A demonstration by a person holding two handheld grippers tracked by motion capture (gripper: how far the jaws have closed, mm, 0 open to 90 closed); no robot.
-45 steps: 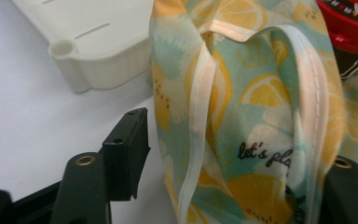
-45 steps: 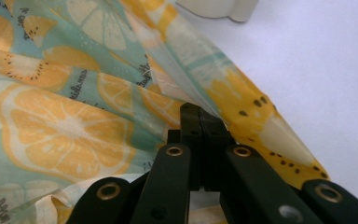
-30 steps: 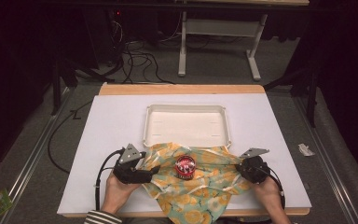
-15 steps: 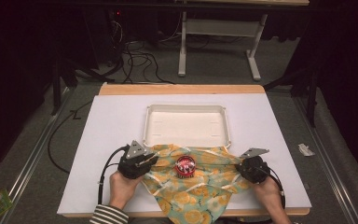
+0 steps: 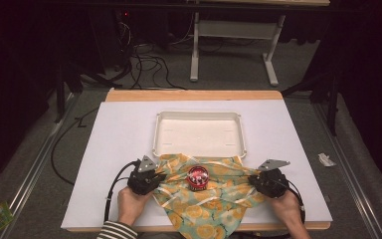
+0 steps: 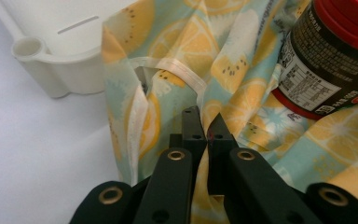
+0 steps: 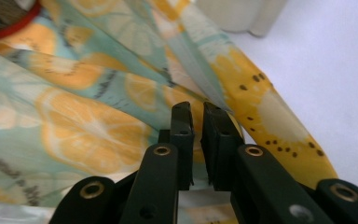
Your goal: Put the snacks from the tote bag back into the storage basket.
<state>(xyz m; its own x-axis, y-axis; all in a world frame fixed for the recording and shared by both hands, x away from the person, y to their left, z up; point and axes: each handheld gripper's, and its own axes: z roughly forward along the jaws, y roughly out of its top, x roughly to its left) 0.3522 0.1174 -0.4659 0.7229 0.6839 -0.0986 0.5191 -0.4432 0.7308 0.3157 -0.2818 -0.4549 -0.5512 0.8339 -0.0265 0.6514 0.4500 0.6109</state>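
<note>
While both tools pinch its corners, lemon-print cloth (image 5: 204,209) lies crumpled under red-lidded jar (image 5: 197,178).

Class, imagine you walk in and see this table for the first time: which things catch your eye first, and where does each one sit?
The bright citrus-print cloth in yellow and pale blue stands out first, spread at the table's near edge, with a dark jar with a red lid standing on its middle. The left gripper and right gripper pinch the cloth's two side edges. Behind it rests an empty white plastic tray, its near rim under the cloth's far edge.
</note>
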